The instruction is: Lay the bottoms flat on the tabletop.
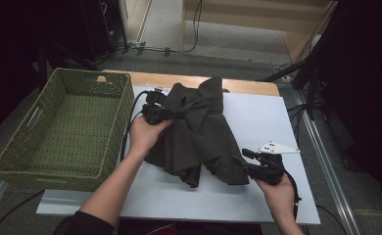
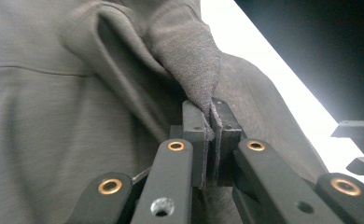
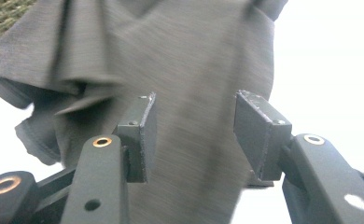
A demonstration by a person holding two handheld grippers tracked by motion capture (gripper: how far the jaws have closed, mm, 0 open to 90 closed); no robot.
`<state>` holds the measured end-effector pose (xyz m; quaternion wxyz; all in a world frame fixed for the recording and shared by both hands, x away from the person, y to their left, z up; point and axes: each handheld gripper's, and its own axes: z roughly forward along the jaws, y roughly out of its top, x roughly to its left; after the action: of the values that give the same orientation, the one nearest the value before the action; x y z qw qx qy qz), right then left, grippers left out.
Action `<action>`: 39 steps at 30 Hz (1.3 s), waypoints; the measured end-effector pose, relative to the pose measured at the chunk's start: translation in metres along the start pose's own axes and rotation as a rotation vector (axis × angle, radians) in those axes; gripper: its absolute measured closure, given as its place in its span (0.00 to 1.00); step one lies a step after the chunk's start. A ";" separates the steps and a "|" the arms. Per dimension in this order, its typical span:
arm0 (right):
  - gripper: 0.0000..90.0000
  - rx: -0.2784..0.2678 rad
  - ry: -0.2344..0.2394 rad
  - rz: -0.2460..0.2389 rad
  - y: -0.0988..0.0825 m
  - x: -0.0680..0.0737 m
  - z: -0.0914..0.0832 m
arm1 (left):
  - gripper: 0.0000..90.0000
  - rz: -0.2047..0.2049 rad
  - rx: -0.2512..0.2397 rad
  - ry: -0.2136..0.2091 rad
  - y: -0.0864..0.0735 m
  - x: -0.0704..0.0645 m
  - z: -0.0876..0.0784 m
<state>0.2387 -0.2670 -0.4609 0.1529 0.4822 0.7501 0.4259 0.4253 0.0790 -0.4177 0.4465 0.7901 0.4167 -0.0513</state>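
Matt cloth, woven basket, smooth white board

The dark grey garment (image 1: 201, 132) is soft, matt knit cloth with a fine heathered grain; the green basket (image 1: 66, 129) at left looks coarsely woven; the white board (image 1: 262, 122) is smooth, with pale wood at its far edge; the gripper jaws are matt black with brass-coloured rivets.

Dim room, overexposed white tabletop, motion-blurred close-ups

The garment (image 1: 199, 132) is plain dark grey, a fine heathered knit in the gripper views. The basket (image 1: 66, 129) is olive green with a woven pattern. The surface (image 1: 262, 117) is white, with a light wood strip along its far edge. Both grippers are black with brass-coloured rivets.
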 end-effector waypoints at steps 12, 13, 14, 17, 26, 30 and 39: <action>0.38 0.100 -0.041 -0.023 -0.017 -0.008 0.030 | 0.97 -0.042 -0.016 0.041 -0.013 0.022 -0.011; 0.38 0.103 -0.040 -0.016 -0.018 -0.009 0.034 | 0.97 -0.045 -0.021 0.041 -0.014 0.022 -0.011; 0.39 0.103 -0.035 -0.007 -0.018 -0.011 0.034 | 0.97 -0.046 -0.023 0.038 -0.014 0.023 -0.012; 0.45 0.055 -0.060 -0.009 -0.013 -0.016 0.025 | 0.97 -0.043 -0.024 0.050 -0.015 0.024 -0.014; 0.46 0.104 -0.096 0.007 -0.027 -0.037 0.029 | 0.97 -0.067 -0.045 0.065 -0.016 0.032 -0.018; 0.38 0.171 -0.077 -0.007 -0.029 -0.033 0.049 | 0.97 -0.079 -0.053 0.065 -0.016 0.034 -0.019; 0.90 0.242 -0.012 -0.062 -0.022 0.003 0.057 | 0.97 -0.077 -0.055 0.077 -0.017 0.034 -0.020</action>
<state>0.2601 -0.2403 -0.5112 0.1111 0.4761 0.8097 0.3247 0.4295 0.1192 -0.4330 0.4493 0.7623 0.4650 -0.0268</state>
